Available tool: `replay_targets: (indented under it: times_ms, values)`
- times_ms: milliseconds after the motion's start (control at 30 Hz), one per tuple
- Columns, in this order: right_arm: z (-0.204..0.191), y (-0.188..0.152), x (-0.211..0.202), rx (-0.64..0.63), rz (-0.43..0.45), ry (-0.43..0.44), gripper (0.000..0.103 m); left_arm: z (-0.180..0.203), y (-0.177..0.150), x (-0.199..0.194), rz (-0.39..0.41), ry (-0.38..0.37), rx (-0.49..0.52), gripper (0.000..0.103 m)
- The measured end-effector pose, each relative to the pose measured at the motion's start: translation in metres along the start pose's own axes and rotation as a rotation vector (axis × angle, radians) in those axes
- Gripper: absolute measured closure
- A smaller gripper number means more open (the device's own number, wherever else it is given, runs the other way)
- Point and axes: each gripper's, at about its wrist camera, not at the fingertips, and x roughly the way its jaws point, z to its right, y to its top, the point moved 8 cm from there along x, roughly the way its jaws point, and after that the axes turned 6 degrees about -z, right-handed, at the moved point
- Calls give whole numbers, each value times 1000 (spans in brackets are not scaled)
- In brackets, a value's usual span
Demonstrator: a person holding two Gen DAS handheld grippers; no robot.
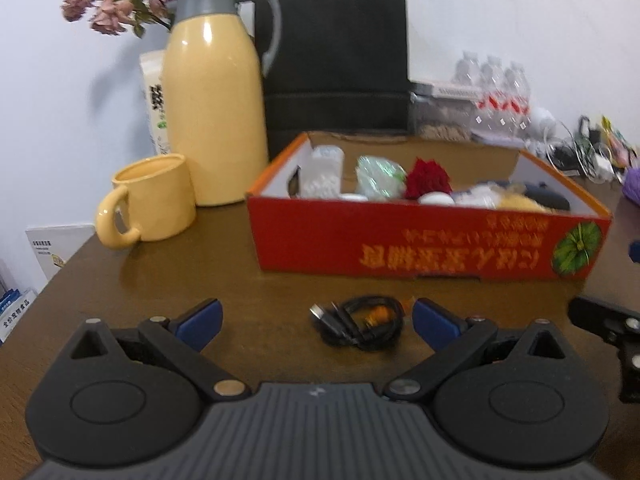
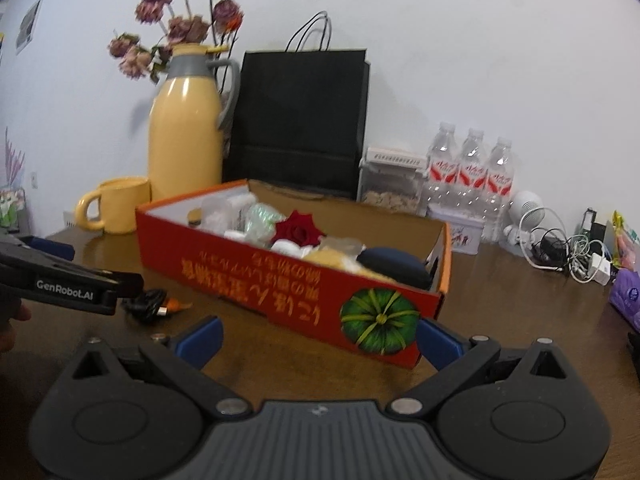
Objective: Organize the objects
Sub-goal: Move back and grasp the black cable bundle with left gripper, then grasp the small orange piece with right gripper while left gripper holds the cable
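A coiled black cable (image 1: 360, 322) with an orange tie lies on the brown table (image 1: 200, 272) in front of a red cardboard box (image 1: 424, 244). My left gripper (image 1: 318, 320) is open, its blue fingertips on either side of the cable, slightly nearer than it. The box holds a red rose (image 1: 428, 178), white packets, small white jars and a dark pouch. In the right wrist view my right gripper (image 2: 318, 340) is open and empty, close to the box's (image 2: 280, 284) near corner. The cable (image 2: 150, 304) lies at the left there, beside the left gripper's body (image 2: 68, 280).
A yellow thermos jug (image 1: 214, 108) and yellow mug (image 1: 150, 202) stand left of the box, a black paper bag (image 1: 336, 64) behind it. Water bottles (image 2: 472, 176), a clear container, a white gadget and tangled chargers (image 2: 568, 256) crowd the back right. A purple pack (image 2: 628, 296) lies far right.
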Motion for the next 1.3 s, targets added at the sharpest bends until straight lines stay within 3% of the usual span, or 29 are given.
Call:
replay_targets:
  times_ms: [100,333,533,733,833,900,1167,1300]
  values:
    - [0,-4,6,2,-25,-4,0,4,-5,7,-31,11,25,0]
    - [3,-7,14,25,-61,4,0,1,-5,21,-65,-15,-21,0]
    - [4,-8,18,43,-82,13,0,2,-3,39,-127,-120,-89,0]
    - [4,-8,19,42,-85,12,0,-1,-1,40,-118,-134,-115,0]
    - [4,-8,20,44,-92,11,0,1,0,38,-109,-130,-97,18]
    - [4,-9,21,47,-99,11,0,5,0,35,-98,-144,-79,40]
    - [7,-10,25,64,-117,13,0,1,2,27,-71,-141,-84,43]
    - [7,-10,25,66,-122,14,0,-3,9,13,-15,-123,-67,43]
